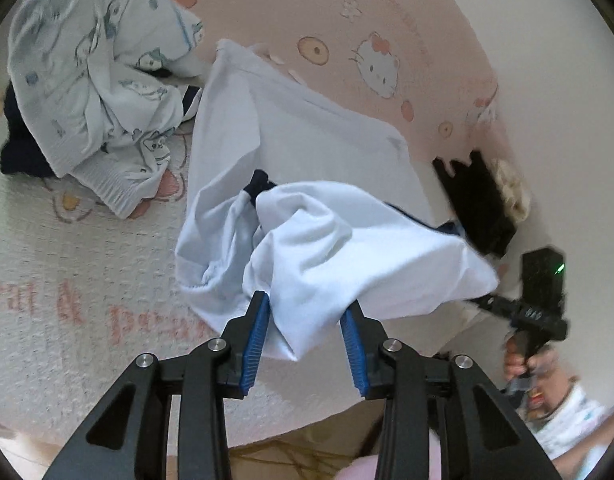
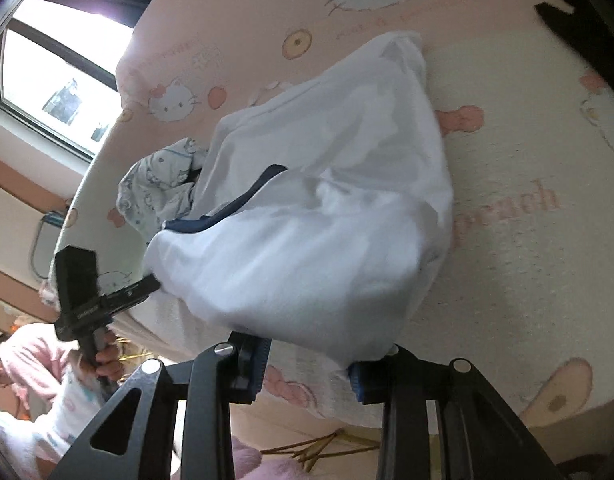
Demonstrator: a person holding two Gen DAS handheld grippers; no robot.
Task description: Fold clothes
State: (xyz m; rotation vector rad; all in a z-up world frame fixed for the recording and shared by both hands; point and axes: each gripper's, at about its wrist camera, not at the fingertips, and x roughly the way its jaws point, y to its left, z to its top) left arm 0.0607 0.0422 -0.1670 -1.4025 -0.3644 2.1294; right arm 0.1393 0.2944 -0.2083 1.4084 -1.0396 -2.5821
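Both grippers, left gripper [image 1: 305,330] and right gripper [image 2: 311,364], pinch the near edge of the white shirt [image 1: 307,184] on the bed [image 1: 87,264], its fold barely begun, the printed garment [image 1: 95,80] far left unfolded.

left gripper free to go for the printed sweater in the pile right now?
Probably not. The left gripper is shut on the white shirt, so it is occupied. The printed sweater lies uncovered at the far left on the pink bedsheet.
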